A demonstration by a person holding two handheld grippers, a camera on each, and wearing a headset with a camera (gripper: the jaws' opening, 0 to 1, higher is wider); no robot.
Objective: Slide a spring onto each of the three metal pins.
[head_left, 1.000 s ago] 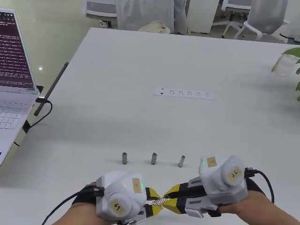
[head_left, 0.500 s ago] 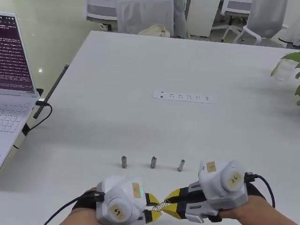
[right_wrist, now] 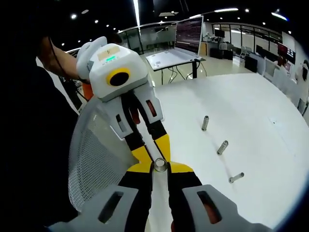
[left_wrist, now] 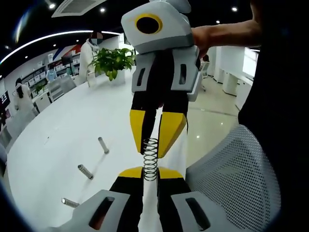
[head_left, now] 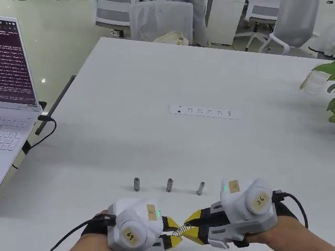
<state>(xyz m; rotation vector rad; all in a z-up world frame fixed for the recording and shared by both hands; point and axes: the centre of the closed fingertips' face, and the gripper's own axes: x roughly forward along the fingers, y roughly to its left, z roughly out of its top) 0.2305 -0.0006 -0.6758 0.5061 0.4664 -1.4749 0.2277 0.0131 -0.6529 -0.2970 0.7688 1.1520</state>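
Light and easily kinked, the coil spring (left_wrist: 150, 159) is best held at its ends, where left claw (left_wrist: 150, 174) and right claw (left_wrist: 155, 144) each pinch it.

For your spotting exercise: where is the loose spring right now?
In the head view the spring sits at the bottom centre, spanning the tips of the left tongs and right tongs, nearer the person than the middle pin.

Right gripper (right_wrist: 162, 168) and left gripper (right_wrist: 155, 153) seemingly pinch one spring (right_wrist: 160, 166).
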